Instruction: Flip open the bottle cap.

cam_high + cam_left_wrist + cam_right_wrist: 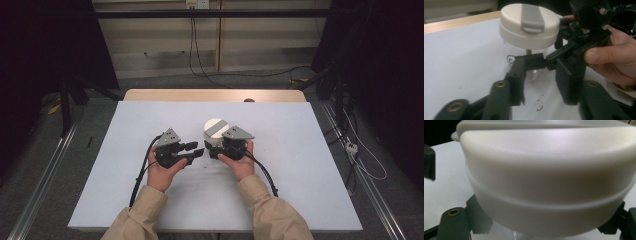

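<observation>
A clear jar [216, 131] with a white lid [529, 23] and a grey strap [532, 16] across it stands at the middle of the white table [300, 165]. My right gripper [212, 148] straddles the jar's clear body just under the lid, one finger [531, 61] on its near side and one behind; it looks shut on the jar. In the right gripper view the lid [549, 177] looms close above the right gripper [546, 226]. My left gripper [195, 150] is open just left of the jar, and the left gripper [541, 85] points at it with nothing between its fingers.
The table's wooden far edge [215, 95] carries a small brown object [248, 100]. Small black marks [539, 108] dot the white surface near the jar. Cables [360, 160] and metal rails [45, 175] lie on the floor on both sides.
</observation>
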A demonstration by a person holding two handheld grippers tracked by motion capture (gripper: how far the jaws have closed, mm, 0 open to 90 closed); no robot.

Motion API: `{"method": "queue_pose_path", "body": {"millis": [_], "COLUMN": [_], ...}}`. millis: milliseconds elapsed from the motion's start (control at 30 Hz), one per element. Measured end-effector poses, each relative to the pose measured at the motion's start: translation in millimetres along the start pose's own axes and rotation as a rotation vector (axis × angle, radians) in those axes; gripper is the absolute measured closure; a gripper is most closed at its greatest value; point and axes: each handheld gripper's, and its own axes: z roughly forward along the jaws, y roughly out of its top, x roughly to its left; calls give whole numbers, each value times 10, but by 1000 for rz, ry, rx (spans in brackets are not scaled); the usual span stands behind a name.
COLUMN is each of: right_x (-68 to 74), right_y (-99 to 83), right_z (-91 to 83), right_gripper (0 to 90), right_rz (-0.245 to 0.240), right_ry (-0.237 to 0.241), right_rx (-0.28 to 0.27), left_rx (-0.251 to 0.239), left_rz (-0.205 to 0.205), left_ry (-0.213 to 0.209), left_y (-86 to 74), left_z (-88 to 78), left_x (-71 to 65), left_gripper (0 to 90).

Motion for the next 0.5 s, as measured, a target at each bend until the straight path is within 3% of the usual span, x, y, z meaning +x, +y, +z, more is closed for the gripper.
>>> {"method": "queue_pose_path", "body": {"millis": [167, 500], "right_x": [0, 1], "right_y": [0, -4], "right_z": [0, 0], "right_gripper": [188, 188], "right_rz": [-2, -2], "right_ry": [0, 0], "right_rx": [1, 0], "left_rx": [10, 35], "left_rz": [3, -27], "left_ry": [-18, 13], "left_y": [43, 90], "left_z": [64, 114], "left_x": [-12, 13], "left_gripper": [737, 900]}}
